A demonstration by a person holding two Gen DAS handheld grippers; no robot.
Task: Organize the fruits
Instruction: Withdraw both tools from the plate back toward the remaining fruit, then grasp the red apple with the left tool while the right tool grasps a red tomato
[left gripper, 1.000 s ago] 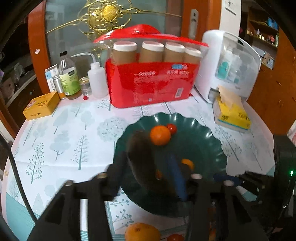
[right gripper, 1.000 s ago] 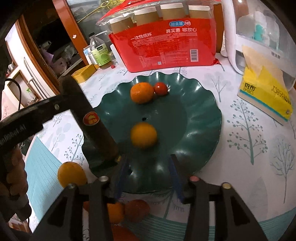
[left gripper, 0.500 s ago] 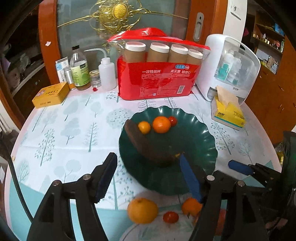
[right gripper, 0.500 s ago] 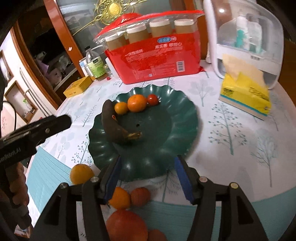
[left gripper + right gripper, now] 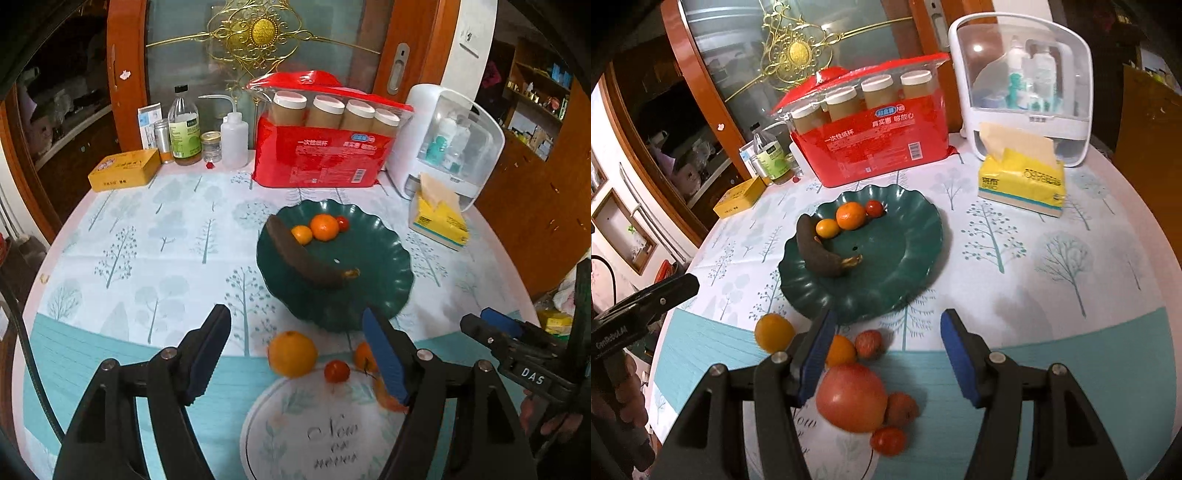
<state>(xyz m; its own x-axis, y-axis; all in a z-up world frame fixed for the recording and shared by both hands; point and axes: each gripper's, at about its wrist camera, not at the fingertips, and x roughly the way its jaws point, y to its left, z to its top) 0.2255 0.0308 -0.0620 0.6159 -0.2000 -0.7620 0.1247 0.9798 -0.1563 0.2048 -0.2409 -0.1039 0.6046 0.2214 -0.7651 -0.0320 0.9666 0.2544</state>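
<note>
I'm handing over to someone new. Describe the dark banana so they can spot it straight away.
Find the green scalloped plate in front of the red pack of paper cups. On the plate's left side lies the banana, curved, almost black, with a yellowish stem end. Beside it sit only small round orange and red fruits.

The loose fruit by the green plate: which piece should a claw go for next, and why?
Probably the right claw should drop onto the big red fruit. It lies just below those open, empty jaws, while the green plate holds only four pieces.

Bright, even indoor light; fisheye-warped, darkened edges.
</note>
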